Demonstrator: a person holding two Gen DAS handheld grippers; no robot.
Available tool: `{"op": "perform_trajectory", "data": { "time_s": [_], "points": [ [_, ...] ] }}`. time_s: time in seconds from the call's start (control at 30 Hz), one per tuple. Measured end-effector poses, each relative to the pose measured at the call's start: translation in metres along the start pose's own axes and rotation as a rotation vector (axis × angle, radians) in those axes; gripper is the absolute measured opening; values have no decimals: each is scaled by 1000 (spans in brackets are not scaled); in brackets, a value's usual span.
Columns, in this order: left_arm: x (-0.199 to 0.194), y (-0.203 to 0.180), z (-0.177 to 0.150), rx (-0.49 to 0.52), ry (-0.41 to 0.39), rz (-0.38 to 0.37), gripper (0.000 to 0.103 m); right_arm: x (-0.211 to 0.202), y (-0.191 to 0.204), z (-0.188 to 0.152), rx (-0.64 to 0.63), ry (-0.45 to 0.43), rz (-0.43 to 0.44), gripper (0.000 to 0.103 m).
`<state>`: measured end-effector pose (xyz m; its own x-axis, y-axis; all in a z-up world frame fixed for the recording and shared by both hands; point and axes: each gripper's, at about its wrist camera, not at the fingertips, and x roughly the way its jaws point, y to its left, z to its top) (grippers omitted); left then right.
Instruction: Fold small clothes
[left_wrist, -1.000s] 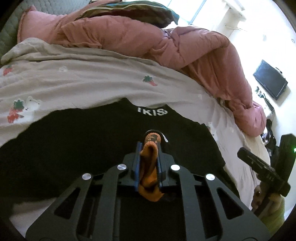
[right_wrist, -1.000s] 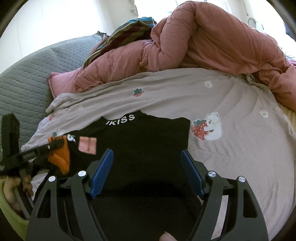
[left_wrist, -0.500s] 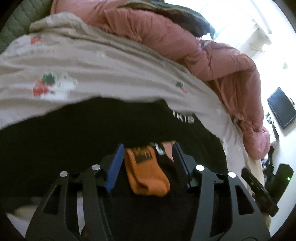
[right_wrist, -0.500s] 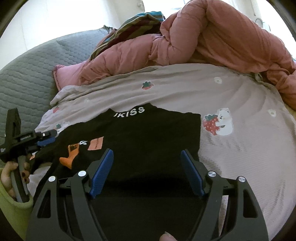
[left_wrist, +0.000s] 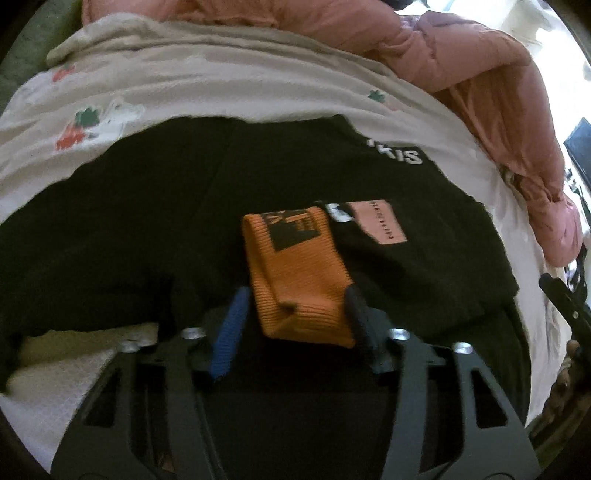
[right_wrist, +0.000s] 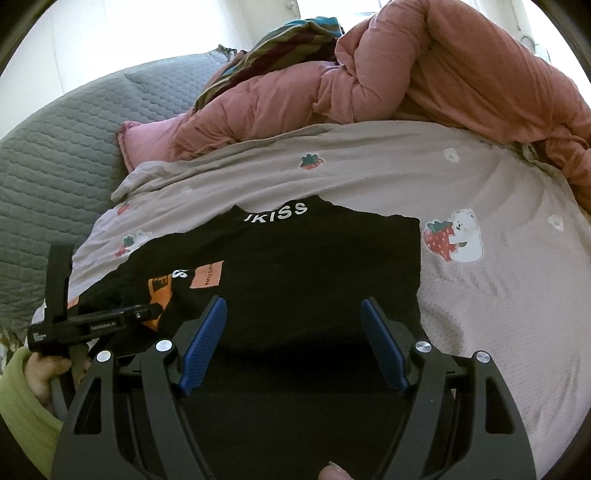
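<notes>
My right gripper (right_wrist: 293, 347) is a black frame with triangular cut-outs, silver screw heads and ribbed blue finger pads (right_wrist: 201, 345). My left gripper (left_wrist: 295, 328) is identical. My sleeve (right_wrist: 22, 402) is yellow-green.

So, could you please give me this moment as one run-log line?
left gripper: jaws closing around orange cuff | right gripper: jaws open, empty, above black shirt | bedsheet underneath

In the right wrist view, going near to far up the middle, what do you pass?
right gripper → black garment → white collar lettering → strawberry-print sheet → pink duvet
</notes>
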<state>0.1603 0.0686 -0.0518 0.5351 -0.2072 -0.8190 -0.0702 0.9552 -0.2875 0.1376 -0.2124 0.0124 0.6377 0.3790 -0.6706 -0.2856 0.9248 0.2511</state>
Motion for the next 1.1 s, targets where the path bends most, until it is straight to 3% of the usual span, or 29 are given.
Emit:
{"op": "perform_trajectory", "data": {
  "time_s": [0.03, 0.23, 0.53, 0.77, 0.9, 1.0, 1.1],
  "points": [
    [-1, -2, 0, 21, -11, 17, 17, 1, 0, -1, 1, 2, 0, 74],
    [-9, 4, -5, 33, -8, 26, 11, 0, -5, -2, 3, 9, -25, 74],
    [-18, 9, -19, 31, 3, 27, 10, 5, -14, -4, 16, 30, -68, 74],
    [-37, -10, -14, 91, -86, 22, 11, 6, -14, -2, -10, 26, -96, 74],
    [-37, -25, -18, 137, -94, 2, 23, 16, -10, 0, -34, 52, -86, 74],
    [-32, -28, -19, 148, -82, 8, 26, 28, -4, 0, -61, 80, -85, 74],
    [-22, -24, -20, 137, -44, 30, 39, 42, -3, -3, -72, 124, -101, 74]
  ]
}}
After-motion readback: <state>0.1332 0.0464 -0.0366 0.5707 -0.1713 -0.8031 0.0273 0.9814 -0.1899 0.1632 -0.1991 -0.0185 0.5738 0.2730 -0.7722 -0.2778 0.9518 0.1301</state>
